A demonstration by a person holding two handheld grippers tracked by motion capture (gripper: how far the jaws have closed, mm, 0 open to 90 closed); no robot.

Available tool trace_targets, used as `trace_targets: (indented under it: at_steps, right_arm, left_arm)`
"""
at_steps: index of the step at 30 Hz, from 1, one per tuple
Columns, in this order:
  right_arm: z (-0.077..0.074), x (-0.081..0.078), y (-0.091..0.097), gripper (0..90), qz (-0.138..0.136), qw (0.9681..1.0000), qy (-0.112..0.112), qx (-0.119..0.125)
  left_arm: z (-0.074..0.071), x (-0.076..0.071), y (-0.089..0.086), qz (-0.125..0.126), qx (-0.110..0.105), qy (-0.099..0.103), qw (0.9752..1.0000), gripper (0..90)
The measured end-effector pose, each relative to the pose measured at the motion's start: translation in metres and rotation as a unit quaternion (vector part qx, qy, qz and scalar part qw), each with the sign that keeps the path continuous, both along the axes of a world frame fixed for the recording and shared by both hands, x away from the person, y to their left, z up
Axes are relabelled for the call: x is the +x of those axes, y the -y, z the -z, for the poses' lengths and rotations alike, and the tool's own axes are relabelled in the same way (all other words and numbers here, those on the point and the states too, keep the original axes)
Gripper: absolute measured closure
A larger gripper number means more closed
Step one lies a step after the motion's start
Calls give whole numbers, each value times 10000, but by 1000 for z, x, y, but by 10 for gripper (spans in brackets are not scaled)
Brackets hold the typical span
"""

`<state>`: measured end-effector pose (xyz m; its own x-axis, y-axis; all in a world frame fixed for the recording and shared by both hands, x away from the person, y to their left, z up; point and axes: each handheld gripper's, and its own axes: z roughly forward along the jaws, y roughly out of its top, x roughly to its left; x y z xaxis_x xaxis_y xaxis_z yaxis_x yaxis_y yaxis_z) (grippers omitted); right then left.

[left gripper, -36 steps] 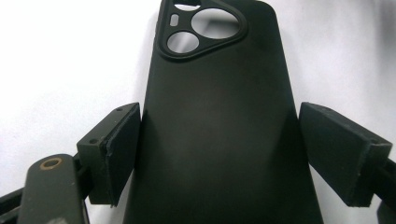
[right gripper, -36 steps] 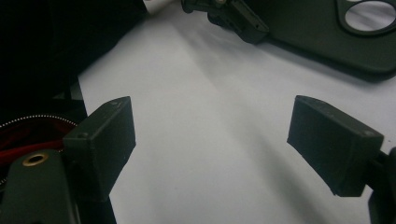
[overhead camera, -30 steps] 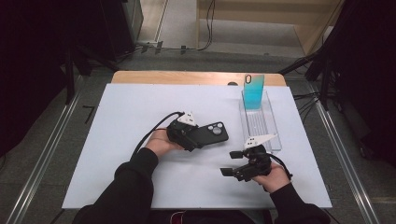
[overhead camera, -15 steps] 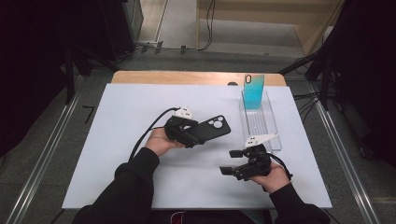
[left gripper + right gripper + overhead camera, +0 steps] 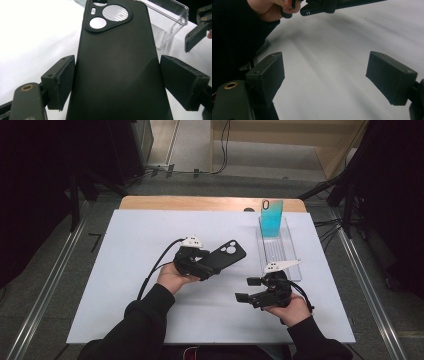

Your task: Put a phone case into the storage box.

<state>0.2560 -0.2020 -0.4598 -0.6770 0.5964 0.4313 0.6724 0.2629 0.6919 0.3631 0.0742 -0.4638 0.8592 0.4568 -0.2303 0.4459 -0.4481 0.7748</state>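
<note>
Gripping black phone case [image 5: 226, 258], left claw [image 5: 207, 268] over white table [image 5: 125, 285]; right claw [image 5: 247, 289] gaping, empty.

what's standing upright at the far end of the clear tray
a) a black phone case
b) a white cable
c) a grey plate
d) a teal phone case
d: in the high view a teal phone case stands upright at the far end of the clear tray, while the black phone case is held by the left tool.
</note>
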Motion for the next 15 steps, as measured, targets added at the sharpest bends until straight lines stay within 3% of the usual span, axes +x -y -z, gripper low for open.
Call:
trace_targets:
  at_steps: [7, 15]
  right_arm:
    - [-4, 1, 1, 134, 89, 9999, -43, 73]
    - [-8, 6, -4, 134, 203, 9997, -90, 33]
  left_arm:
    - [2, -8, -3, -452, -6, -120, 9989, 163]
    - [3, -22, -11, -972, -309, -243, 9945, 162]
